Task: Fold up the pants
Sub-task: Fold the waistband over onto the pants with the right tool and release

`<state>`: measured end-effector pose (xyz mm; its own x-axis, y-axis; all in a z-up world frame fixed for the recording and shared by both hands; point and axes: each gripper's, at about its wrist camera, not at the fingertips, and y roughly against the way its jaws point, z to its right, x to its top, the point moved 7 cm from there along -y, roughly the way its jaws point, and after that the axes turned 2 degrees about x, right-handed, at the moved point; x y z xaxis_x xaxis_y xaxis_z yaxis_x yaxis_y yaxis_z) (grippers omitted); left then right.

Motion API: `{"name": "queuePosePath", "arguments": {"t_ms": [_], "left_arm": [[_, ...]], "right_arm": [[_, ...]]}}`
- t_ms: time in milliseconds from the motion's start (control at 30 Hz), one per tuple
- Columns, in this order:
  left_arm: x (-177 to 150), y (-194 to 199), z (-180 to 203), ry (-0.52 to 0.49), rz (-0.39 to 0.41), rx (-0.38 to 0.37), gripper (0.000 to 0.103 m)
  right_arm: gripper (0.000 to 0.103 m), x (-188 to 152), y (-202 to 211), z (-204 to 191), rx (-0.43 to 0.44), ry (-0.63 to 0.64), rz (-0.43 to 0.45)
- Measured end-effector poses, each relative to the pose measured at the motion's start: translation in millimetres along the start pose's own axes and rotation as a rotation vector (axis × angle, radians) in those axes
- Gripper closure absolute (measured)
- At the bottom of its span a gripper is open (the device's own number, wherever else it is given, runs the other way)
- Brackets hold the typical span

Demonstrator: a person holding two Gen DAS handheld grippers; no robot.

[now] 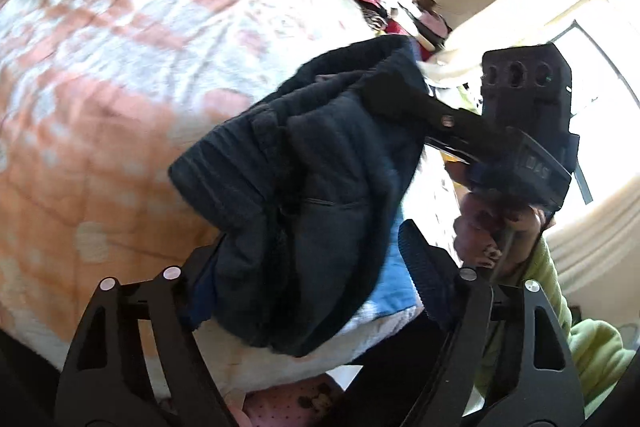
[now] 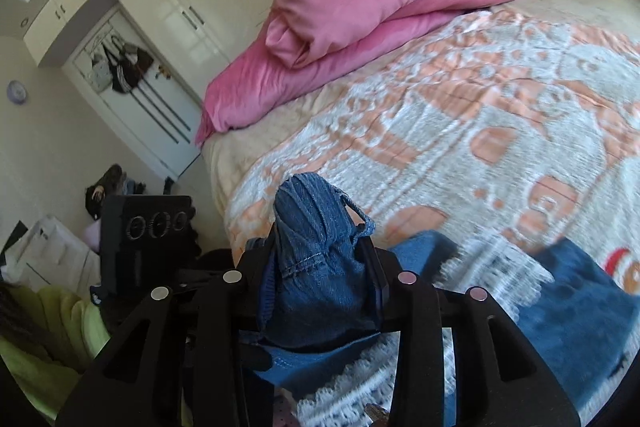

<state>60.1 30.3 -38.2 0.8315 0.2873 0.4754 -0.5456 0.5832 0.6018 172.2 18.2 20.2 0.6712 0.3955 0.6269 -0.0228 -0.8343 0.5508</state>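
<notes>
Pants (image 2: 316, 259), soft heavy denim, hang bunched over the bed (image 2: 460, 131); right tongs (image 2: 320, 267) clamp a wad near a belt loop, left tongs (image 1: 304, 267) spread around dark folds. Better hold: waistband corners.

Blue denim pants (image 2: 320, 267), matt black plastic gripper (image 2: 316, 291), woven cloth bedspread (image 2: 480, 131)

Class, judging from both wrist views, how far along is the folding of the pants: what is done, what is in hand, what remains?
Done: no finished fold shows. In hand: the right tongs are shut on a bunched part of the denim pants; the left tongs stand open around dark hanging cloth of the pants, lifted above the patterned bedspread. Left: probably spreading the pants flat on the bedspread and making the folds.
</notes>
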Motion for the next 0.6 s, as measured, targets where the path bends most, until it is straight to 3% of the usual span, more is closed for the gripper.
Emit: {"name": "queuePosePath", "arguments": {"t_ms": [167, 233, 267, 400, 600], "left_arm": [[-7, -7, 34, -0.06, -0.007, -0.011, 0.04], [-11, -12, 49, -0.106, -0.011, -0.011, 0.04], [-14, -16, 56, -0.131, -0.015, -0.008, 0.04], [-31, -43, 74, -0.206, -0.078, 0.008, 0.04], [-54, -73, 76, -0.283, -0.16, 0.081, 0.04]], "right_arm": [[0.05, -5, 30, 9, -0.021, -0.016, 0.058], [0.028, -9, 42, 14, -0.051, -0.024, 0.082], [0.023, -13, 50, 21, -0.1, -0.039, 0.099], [0.02, -39, 82, 50, -0.213, -0.147, 0.148], [0.013, -93, 107, 78, -0.277, -0.306, 0.168]]}}
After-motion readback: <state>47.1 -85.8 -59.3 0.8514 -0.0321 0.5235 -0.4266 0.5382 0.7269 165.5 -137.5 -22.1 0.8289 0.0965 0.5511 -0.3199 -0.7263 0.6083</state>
